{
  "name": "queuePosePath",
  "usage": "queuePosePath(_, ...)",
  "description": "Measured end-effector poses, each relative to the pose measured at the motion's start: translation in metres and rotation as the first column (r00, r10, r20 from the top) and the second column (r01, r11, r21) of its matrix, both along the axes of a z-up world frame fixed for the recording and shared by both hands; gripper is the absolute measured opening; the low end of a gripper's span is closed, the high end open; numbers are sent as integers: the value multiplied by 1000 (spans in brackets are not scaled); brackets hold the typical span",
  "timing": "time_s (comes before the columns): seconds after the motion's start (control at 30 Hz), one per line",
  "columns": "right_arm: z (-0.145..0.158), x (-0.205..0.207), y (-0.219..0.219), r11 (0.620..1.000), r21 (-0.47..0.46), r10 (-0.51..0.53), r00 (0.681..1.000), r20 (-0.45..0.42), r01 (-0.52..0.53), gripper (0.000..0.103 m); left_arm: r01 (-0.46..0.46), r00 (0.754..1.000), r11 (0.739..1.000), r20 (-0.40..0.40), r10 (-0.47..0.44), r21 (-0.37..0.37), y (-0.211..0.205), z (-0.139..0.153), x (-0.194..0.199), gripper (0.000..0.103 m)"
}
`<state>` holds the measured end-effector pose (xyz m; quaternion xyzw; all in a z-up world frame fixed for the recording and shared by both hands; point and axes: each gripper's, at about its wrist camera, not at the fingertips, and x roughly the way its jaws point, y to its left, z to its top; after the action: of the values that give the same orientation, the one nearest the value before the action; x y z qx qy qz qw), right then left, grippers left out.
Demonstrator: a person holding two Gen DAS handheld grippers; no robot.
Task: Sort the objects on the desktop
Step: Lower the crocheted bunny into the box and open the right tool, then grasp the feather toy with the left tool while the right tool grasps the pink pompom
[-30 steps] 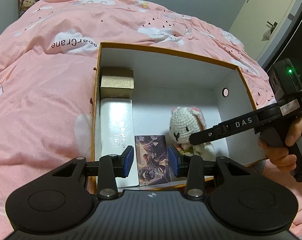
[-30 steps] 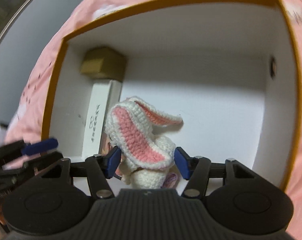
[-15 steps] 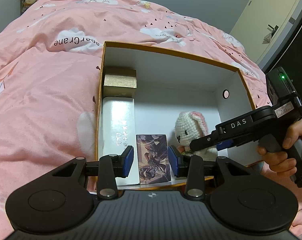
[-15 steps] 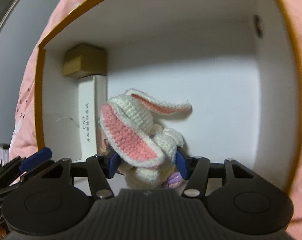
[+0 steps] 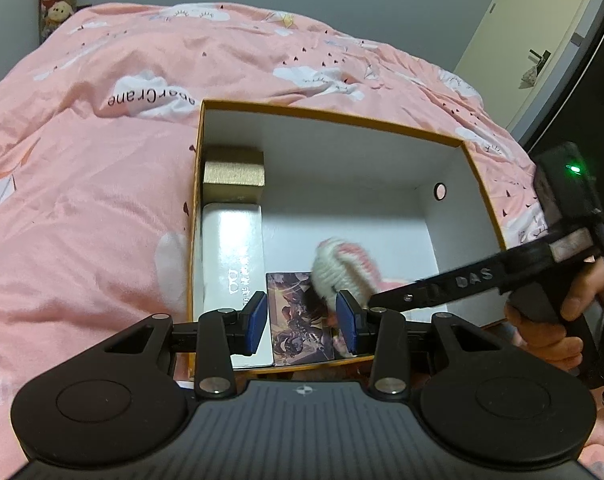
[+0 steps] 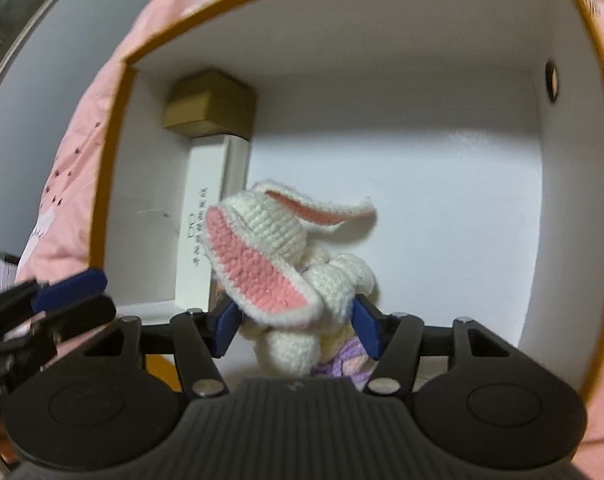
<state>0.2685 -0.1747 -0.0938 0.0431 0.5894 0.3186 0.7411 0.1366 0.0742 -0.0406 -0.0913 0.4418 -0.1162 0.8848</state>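
Since the earlier frames, the bunny (image 5: 344, 266) has tipped toward the card (image 5: 298, 320) and blurs in the left wrist view. Left gripper (image 5: 302, 322) hovers over the near edge of the box (image 5: 334, 114), jaws half spread and empty, likely kept clear for the other hand's work. 2 boxes line the left wall: gold box (image 5: 233, 174) at the back, white case (image 5: 238, 264) in front, leaving the floor free.

Right wrist view: right gripper (image 6: 296, 326) brackets the bunny low on its body, near the box's front. Its jaws are opening; whether the pads still press the yarn cannot be told. Ears flop forward, probably because the grip sits low.
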Motion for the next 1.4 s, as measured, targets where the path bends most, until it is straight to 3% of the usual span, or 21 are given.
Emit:
queuePosePath(0.17, 39, -37, -22, 998, 59, 25, 986, 166, -35, 62, 19, 999, 1000, 37, -19, -14, 0, 19, -17, 45)
queuePosePath(0.27, 57, -62, -36, 993, 95, 46, 967, 249, -71, 61, 43, 997, 999, 68, -41, -33, 1, 33, -32, 51)
queuePosePath(0.43, 66, -112, -45, 988, 104, 69, 931, 358, -114, 55, 107, 991, 993, 82, -103, -42, -2, 47, -58, 56)
queuePosePath(0.77, 70, -186, -41, 984, 70, 114, 875, 470, -166, 55, 226, 974, 967, -11, -226, 121, -26, 30, -99, 67)
queuePosePath(0.87, 65, -198, -41, 983, 46, 137, 872, 470, -179, 55, 237, 971, 962, -41, -233, 139, -31, 16, -99, 67)
queuePosePath(1.1, 48, -211, -44, 986, 15, 142, 887, 440, -165, 55, 202, 978, 977, -71, -198, 62, -36, -5, -91, 67)
queuePosePath(1.27, 34, -205, -46, 991, 33, 110, 915, 387, -133, 56, 170, 983, 984, -77, -165, 53, -42, -15, -84, 67)
queuePosePath(1.33, 29, -203, -44, 991, 30, 113, 919, 378, -134, 56, 160, 984, 986, -91, -155, 45, -42, -20, -82, 60)
queuePosePath(1.4, 25, -202, -41, 990, 26, 117, 922, 370, -136, 57, 154, 983, 988, -109, -150, 31, -42, -24, -80, 43)
